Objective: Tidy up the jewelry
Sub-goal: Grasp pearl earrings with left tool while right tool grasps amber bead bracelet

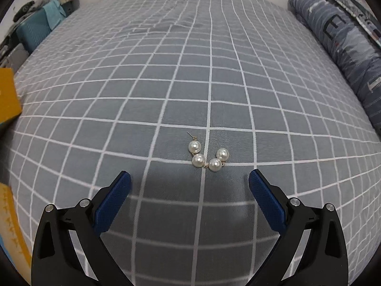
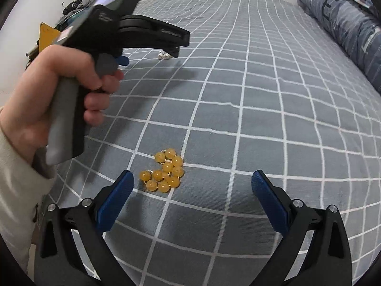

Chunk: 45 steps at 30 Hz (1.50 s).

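The left gripper (image 1: 189,178) gapes empty just near of the pearl earring (image 1: 208,156) on the bedsheet (image 1: 166,76). The right gripper (image 2: 193,178) is likewise spread, near the yellow bead bracelet (image 2: 165,171). Both pieces look light, round and slippery; pinch across the clustered beads.

The pearl earrings (image 1: 208,155) lie on the bed sheet (image 1: 181,76), just ahead of the left gripper (image 1: 189,181) and between the lines of its two spread fingers, nearer the right finger (image 1: 266,200). The bead bracelet (image 2: 165,170) lies on the same sheet just ahead of the right gripper (image 2: 193,181), close beside its left finger (image 2: 114,202). A rolled quilt (image 1: 343,47) lies along the far right edge of the bed, well apart from both pieces. The left hand (image 2: 47,100) holds its gripper up to the left, beyond the bracelet.
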{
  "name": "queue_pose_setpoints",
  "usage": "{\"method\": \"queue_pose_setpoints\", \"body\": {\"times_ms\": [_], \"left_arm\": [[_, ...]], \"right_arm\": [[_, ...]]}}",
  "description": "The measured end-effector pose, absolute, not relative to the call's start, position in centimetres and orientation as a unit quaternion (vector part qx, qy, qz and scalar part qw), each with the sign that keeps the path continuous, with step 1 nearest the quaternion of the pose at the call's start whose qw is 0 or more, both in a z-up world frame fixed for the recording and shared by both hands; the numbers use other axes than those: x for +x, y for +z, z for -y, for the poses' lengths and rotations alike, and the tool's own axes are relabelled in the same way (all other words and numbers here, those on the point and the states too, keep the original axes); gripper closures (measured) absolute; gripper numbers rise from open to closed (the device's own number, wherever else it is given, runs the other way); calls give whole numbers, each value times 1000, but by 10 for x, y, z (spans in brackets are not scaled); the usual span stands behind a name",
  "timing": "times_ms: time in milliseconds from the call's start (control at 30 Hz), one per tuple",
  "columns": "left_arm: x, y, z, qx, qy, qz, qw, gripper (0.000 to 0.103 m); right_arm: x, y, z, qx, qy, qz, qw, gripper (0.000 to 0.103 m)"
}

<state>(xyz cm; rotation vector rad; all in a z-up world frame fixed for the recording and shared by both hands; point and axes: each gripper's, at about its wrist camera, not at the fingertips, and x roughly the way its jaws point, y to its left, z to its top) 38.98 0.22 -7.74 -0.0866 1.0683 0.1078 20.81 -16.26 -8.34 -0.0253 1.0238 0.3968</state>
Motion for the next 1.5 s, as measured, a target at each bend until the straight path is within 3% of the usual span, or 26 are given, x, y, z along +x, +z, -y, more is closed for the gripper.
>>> {"method": "queue_pose_setpoints", "body": {"times_ms": [67,167,367,467,567,733,767,800,833,1500], "left_arm": [[393,-83,-1,-39,55,-507,859,6],[393,-88,0,-33,57,-504,861,6],[394,-90,0,-37,61,-504,861,6],[396,-89,0,-38,62,-503,861,7],[395,-88,-1,-35,64,-501,862,13],[392,-83,-1,-30,59,-497,865,42],[392,-82,-2,-30,59,-496,866,47],[391,-81,-2,-32,55,-495,866,58],[391,-81,-3,-31,55,-495,867,80],[382,-68,-5,-25,59,-489,870,81]], "right_arm": [[209,-85,162,-6,190,-485,854,8],[207,-87,163,-6,181,-481,858,16],[201,-84,153,-39,164,-474,864,39],[196,-84,154,-50,157,-472,866,56],[195,-82,152,-57,154,-470,867,69],[194,-81,147,-64,150,-466,870,89],[193,-81,147,-64,151,-466,870,90],[193,-81,147,-61,151,-466,869,91],[192,-80,148,-58,151,-467,869,93],[208,-76,158,-34,143,-467,872,94]]}}
